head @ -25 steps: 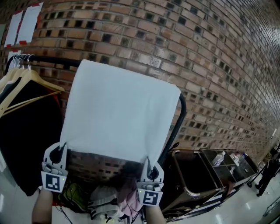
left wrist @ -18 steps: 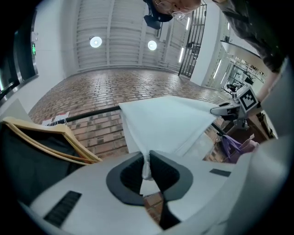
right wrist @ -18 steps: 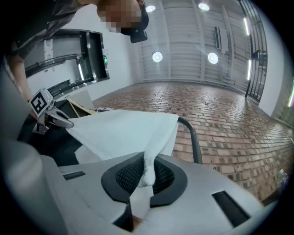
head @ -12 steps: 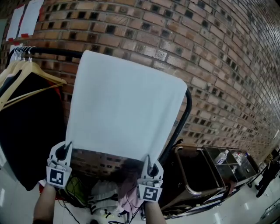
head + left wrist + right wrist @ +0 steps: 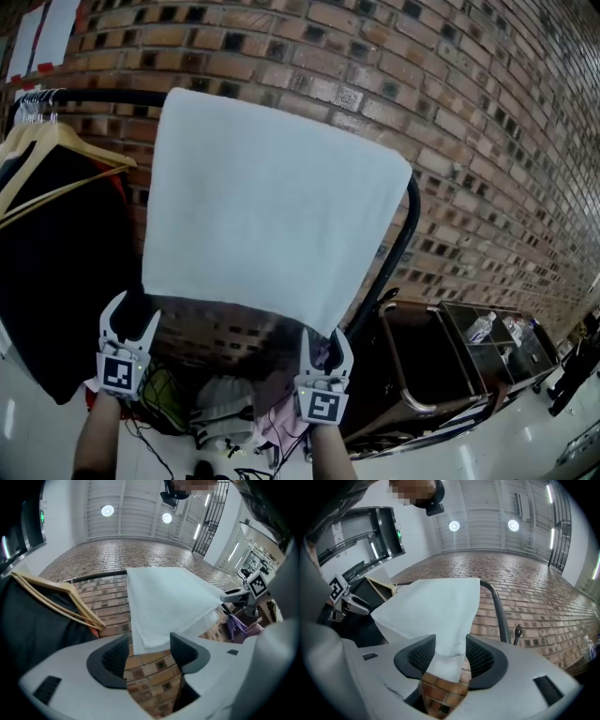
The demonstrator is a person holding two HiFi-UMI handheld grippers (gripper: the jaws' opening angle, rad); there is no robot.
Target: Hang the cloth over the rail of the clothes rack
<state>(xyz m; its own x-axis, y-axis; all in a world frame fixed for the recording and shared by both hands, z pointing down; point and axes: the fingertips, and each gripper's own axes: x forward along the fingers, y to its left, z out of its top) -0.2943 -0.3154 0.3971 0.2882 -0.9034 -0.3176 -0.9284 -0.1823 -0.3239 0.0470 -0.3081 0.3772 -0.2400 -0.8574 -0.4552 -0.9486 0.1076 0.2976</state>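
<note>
- Now, the brick wall stands behind the rail.
- Cloth is draped over the rail and hangs below it.
- Left gripper and right gripper are below the rail. Their jaws have just been opening, with the cloth's bottom corners loose between them.

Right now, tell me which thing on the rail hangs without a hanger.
The white cloth, draped straight over the rail; the black garment to its left hangs on wooden hangers.

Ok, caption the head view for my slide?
White cloth draped over the rail; left gripper and right gripper, jaws just opened, with its bottom corners loose between them.
</note>
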